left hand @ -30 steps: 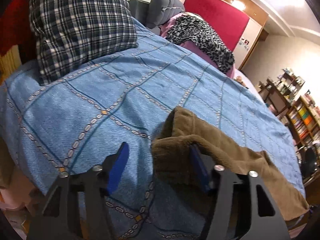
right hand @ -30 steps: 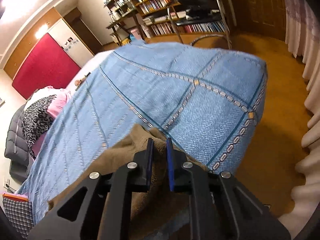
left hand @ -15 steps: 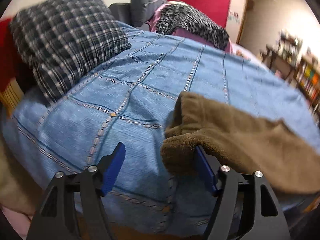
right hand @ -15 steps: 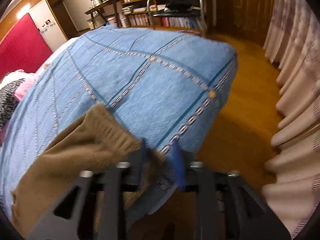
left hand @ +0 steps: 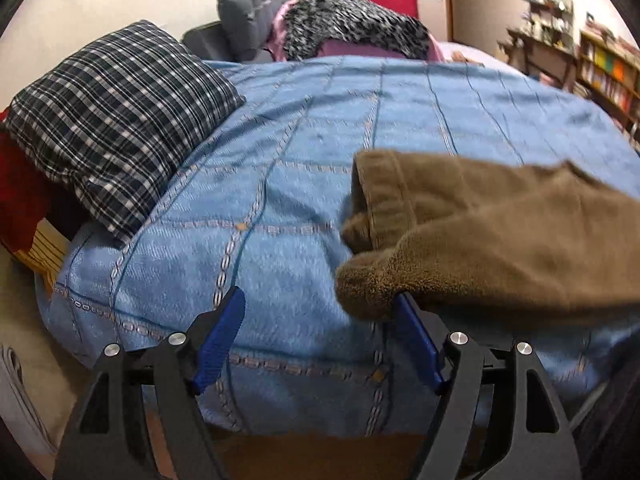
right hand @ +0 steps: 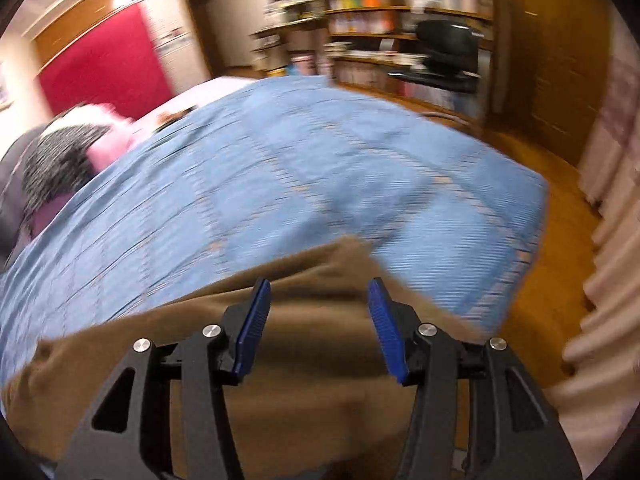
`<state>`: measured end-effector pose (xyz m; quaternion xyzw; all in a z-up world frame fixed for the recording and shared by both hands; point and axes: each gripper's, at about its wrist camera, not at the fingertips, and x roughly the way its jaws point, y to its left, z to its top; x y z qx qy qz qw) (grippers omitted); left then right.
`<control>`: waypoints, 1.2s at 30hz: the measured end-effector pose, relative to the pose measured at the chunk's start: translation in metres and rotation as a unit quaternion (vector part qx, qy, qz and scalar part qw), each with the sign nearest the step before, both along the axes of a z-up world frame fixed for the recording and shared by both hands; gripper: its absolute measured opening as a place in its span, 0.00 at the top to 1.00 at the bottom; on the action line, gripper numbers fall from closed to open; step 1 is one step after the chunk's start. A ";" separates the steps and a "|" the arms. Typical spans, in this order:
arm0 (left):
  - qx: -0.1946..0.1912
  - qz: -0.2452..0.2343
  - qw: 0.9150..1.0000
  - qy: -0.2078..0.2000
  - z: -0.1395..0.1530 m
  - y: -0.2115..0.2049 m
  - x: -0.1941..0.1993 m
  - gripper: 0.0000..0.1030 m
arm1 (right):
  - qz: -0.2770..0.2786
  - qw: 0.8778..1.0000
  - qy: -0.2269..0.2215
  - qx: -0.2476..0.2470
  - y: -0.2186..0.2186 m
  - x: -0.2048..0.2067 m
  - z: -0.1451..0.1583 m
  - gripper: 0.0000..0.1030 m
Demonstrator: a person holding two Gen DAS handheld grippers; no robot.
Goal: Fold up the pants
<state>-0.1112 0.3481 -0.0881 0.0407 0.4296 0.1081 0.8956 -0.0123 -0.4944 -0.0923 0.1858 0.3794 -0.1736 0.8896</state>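
- One pair of brown fleece pants (left hand: 500, 240) lies on the bed's blue bedspread (left hand: 304, 184), along the near edge toward the bed's right-hand corner as the left wrist view shows it.
- The pants are doubled over, so two layers show at the open ribbed end, which faces the middle of the bed.
- Left claw (left hand: 320, 312): its two blue-padded fingers stand wide apart and hold nothing. The right finger (left hand: 416, 340) touches the underside of the nearest fold of the pants; the left finger is over bare bedspread.
- Right claw (right hand: 318, 300): also spread wide and empty, its two fingers poised over the pants (right hand: 304, 360), which fill the lower part of this blurred view. I cannot tell whether the pads touch the cloth.
- One plaid pillow (left hand: 116, 120) sits at the far left corner of the bed, with one red cloth (left hand: 20, 192) beside it.
- One leopard-print blanket (left hand: 352, 36) is heaped beyond the far edge, next to one grey cushion (left hand: 248, 8).
- One black chair (right hand: 444, 56) stands before the bookshelves (right hand: 400, 12).
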 end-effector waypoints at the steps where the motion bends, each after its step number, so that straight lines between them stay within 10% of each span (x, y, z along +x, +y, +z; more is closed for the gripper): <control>1: -0.012 0.000 1.000 0.003 -0.003 0.003 -0.005 0.27 | 0.014 1.000 -0.001 0.008 0.009 0.007 -0.001 0.49; 8: -0.135 0.063 0.988 -0.043 -0.013 0.048 -0.042 0.27 | 0.150 0.986 0.014 0.069 0.109 0.065 -0.011 0.49; 12: -0.286 0.096 0.949 -0.093 -0.014 0.072 -0.057 0.28 | 0.230 0.970 0.025 0.068 0.176 0.084 -0.011 0.49; 18: -0.386 0.072 0.914 -0.103 -0.019 0.059 -0.043 0.27 | 0.358 0.931 0.037 0.057 0.287 0.110 -0.008 0.49; 30: -0.515 0.111 0.840 -0.129 -0.029 0.057 -0.027 0.19 | 0.511 0.857 0.032 0.058 0.455 0.136 0.006 0.49; 36: -0.537 0.132 0.826 -0.112 -0.036 0.053 -0.007 0.19 | 0.578 0.814 0.024 0.059 0.529 0.147 0.010 0.49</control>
